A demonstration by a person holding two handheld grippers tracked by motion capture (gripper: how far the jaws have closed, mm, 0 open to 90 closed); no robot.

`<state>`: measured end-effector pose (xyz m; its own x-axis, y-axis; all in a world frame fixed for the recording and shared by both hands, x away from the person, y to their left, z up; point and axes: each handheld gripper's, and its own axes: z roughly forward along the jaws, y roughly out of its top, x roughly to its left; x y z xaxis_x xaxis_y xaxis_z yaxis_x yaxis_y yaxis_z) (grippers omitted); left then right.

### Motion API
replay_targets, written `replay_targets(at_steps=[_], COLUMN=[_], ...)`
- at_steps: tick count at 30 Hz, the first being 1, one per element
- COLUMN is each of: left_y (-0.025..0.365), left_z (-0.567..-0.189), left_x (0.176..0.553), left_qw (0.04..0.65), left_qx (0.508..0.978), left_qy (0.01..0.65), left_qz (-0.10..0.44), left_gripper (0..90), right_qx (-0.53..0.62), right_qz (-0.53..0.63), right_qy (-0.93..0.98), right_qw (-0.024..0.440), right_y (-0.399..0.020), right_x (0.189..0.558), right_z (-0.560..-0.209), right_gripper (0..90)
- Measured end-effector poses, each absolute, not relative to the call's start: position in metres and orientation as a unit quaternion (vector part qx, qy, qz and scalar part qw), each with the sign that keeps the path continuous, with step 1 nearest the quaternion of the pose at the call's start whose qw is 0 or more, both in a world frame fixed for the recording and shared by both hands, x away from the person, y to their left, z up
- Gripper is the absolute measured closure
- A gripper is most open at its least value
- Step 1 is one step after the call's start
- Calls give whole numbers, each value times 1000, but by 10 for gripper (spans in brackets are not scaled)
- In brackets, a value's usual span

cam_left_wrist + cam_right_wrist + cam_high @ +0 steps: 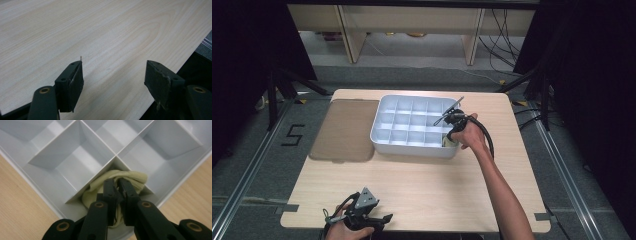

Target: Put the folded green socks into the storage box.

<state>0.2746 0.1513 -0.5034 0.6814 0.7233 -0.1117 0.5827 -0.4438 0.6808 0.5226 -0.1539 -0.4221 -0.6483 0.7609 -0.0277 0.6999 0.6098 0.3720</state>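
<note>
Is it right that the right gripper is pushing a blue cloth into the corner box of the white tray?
Not quite: the cloth is pale yellow, not blue, as the right gripper view shows. The right gripper is indeed pushing it into the corner box of the white tray.

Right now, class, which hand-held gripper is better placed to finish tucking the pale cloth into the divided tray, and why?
The right hand-held gripper: its jaws are pinched on the pale cloth, down inside a corner compartment of the white tray. The left hand-held gripper stands open over bare table at the near edge, far from the tray.
</note>
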Motion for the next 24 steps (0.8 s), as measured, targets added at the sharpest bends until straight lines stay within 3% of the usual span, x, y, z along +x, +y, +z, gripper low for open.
replay_targets(at_steps=[8, 24], left_y=[151, 152], left_z=[-503, -501], left_x=[273, 273], left_qw=[363, 360], left_qx=[843, 845], left_qy=[386, 384], left_qz=[92, 98], left_gripper=[307, 307], right_qx=[401, 408], right_qz=[128, 104], right_qy=[903, 904], right_qw=[84, 76], right_y=[-140, -135], right_x=[528, 531], right_z=[-443, -448], right_gripper=[858, 840])
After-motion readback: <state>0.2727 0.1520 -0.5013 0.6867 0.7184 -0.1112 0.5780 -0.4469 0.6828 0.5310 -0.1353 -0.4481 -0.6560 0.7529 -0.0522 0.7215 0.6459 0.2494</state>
